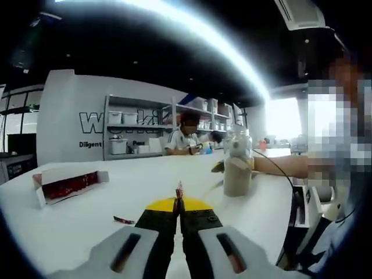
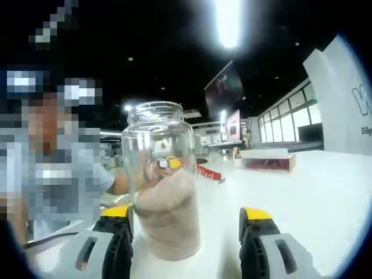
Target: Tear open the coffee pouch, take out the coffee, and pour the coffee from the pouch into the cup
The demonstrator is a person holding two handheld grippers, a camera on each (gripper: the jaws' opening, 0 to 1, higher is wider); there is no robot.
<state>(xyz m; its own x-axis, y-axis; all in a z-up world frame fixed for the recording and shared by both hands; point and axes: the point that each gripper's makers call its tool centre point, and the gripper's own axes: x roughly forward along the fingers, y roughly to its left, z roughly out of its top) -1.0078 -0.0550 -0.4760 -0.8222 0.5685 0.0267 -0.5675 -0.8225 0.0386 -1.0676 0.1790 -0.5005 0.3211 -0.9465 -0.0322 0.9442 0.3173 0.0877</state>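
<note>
Left gripper [image 1: 179, 200], jaws pressed together, pinches a small red torn strip [image 1: 179, 189] above the white counter [image 1: 116, 197]. Right gripper [image 2: 185, 224] stands wide, its jaws either side of a clear glass jar [image 2: 161, 180] holding pale coffee powder, apart from the glass. That jar sits toward the counter's near edge. A red pouch [image 1: 124, 220] lies flat nearby; an open red-lined box [image 1: 68, 185] rests toward the far end.

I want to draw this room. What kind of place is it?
Probably a big shared workroom or lab: long white tables, shelves of storage boxes, and a person working at another table.
</note>
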